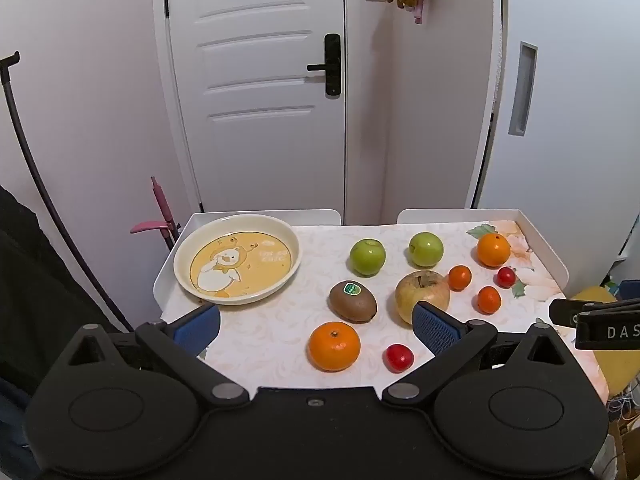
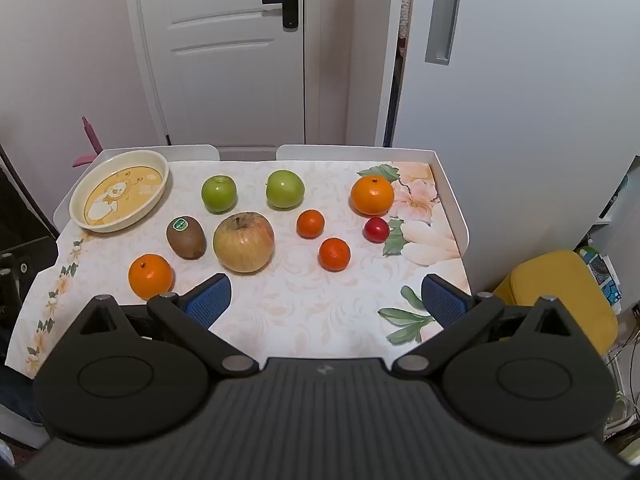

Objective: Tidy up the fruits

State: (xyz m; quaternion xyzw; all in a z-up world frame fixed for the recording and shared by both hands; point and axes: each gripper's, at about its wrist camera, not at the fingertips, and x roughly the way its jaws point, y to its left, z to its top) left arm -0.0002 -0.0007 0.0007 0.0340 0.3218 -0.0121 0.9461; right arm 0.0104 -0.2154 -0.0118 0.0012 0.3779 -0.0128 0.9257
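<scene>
Right of the duck plate (image 1: pixel 188 258) sit loose fruits incl. kiwi (image 1: pixel 353 301); left gripper (image 1: pixel 316 322) and right gripper (image 2: pixel 326 298) both spread wide, holding nothing.

light: even, indoor, soft | shadows: faint, just beside each fruit on table (image 2: pixel 280 312) | glare: small highlights on fruit | focus: sharp | fisheye: door (image 1: pixel 260 80) bowed, corners dark
</scene>
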